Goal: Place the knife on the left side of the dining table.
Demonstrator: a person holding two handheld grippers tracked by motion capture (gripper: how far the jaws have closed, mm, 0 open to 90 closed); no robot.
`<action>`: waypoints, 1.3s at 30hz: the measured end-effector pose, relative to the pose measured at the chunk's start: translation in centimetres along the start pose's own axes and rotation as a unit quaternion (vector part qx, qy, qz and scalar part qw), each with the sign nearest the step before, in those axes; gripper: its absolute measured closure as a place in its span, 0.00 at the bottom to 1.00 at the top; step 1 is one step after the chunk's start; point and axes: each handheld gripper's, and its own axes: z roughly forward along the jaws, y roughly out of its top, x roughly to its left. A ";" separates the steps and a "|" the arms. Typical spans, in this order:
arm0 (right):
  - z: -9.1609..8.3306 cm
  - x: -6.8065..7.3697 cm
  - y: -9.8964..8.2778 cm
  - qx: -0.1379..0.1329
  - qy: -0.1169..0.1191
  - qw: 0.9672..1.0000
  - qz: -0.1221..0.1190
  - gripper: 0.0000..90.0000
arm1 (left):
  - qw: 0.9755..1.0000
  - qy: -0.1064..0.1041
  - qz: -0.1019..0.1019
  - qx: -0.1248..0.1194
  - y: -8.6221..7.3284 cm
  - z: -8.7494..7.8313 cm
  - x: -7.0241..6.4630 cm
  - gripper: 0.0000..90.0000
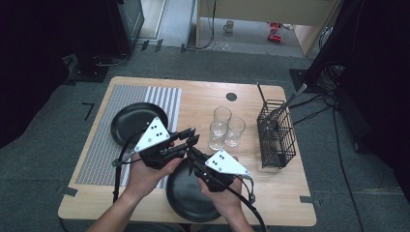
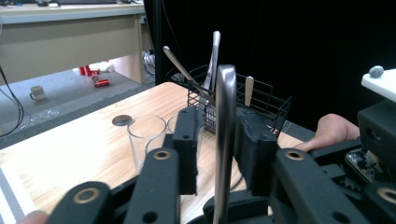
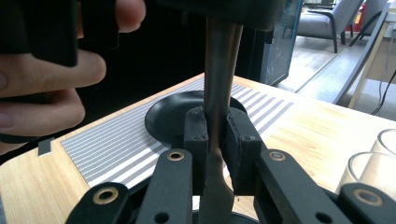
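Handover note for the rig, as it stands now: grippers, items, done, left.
Right gripper: shut on the metal utensil handle.
Left gripper: fingers around the other end of the handle, right pad touching; gap at the left pad.
Both are held over the near black plate; far black plate on the striped mat.
Rack holds more cutlery; three glasses stand beside it.
Done: utensil lifted. Left: probably hand over and place it.

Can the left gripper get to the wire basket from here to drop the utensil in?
Probably not straight away. The left gripper and right gripper both clamp the same metal utensil. The right must let go first; the glasses also stand before the wire basket.
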 end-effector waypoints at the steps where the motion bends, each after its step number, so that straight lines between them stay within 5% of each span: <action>1: 0.0 0.1 -0.1 0.002 0.005 1.000 -0.007 0.89 | 1.000 -0.004 0.011 -0.001 0.0 -0.1 -0.1 0.93; 11: -0.5 -0.6 0.1 0.002 0.016 1.000 -0.004 0.76 | 1.000 -0.001 0.011 -0.007 0.0 -1.0 0.6 0.94; 23: -1.6 -3.2 -1.1 0.046 -0.011 0.999 0.018 0.36 | 1.000 0.028 0.005 -0.013 -0.3 -2.3 2.4 0.94; 30: -2.4 -4.2 -1.8 0.065 -0.035 0.997 0.033 0.03 | 0.999 0.039 0.005 -0.013 -0.5 -2.8 3.3 0.94; 39: -3.6 -5.9 -3.5 0.074 -0.056 0.995 0.045 0.00 | 0.998 0.058 -0.003 -0.019 -0.9 -3.3 4.4 0.94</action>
